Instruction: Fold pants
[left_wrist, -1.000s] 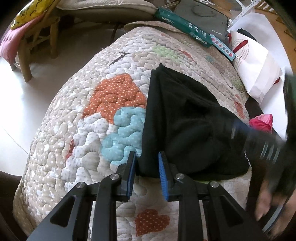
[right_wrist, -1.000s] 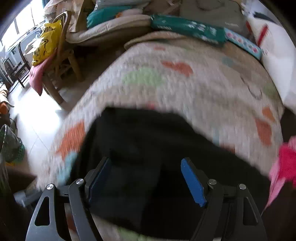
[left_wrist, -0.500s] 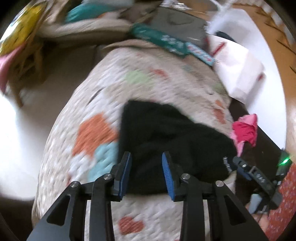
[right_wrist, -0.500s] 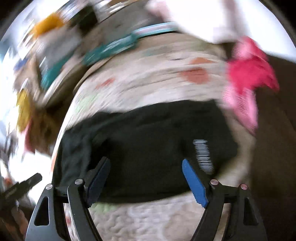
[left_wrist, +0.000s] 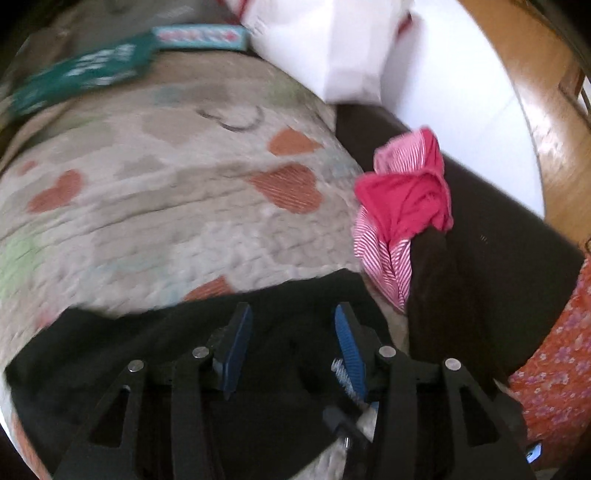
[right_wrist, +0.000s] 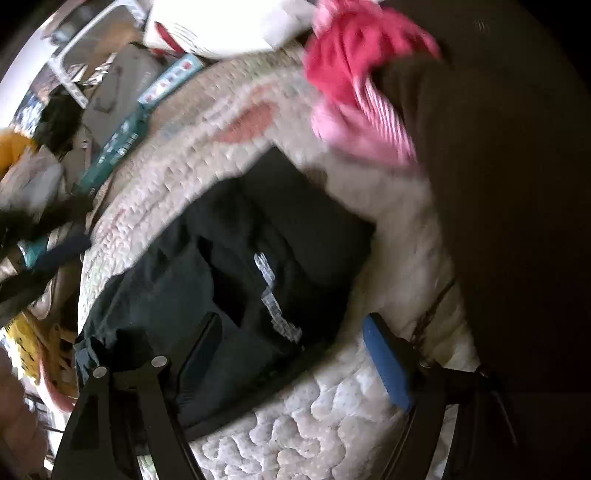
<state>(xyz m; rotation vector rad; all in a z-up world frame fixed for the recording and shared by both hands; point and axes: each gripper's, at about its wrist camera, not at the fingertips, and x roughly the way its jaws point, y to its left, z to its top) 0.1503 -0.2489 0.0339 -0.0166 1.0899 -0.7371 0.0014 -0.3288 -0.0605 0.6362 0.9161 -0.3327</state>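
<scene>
The black pants (right_wrist: 258, 266) lie folded in a compact bundle on the quilted heart-pattern blanket (right_wrist: 332, 417); a white label strip shows on top. In the left wrist view the pants (left_wrist: 110, 350) fill the bottom of the frame. My left gripper (left_wrist: 291, 343) is open and empty, just above the pants' far edge. My right gripper (right_wrist: 291, 354) is wide open and empty, over the near right corner of the bundle. The left finger lies over the fabric, the right finger over the quilt.
A red and pink striped garment (left_wrist: 402, 206) lies bunched at the quilt's right edge beside a dark brown surface (left_wrist: 498, 258). A white paper bag (left_wrist: 325, 48) and teal boxes (left_wrist: 85, 74) sit at the far end. A cluttered chair area (right_wrist: 29, 184) is at left.
Both grippers have swung to the right, toward the red garment. The left gripper's jaws have opened wider. The pants stay folded on the quilt.
</scene>
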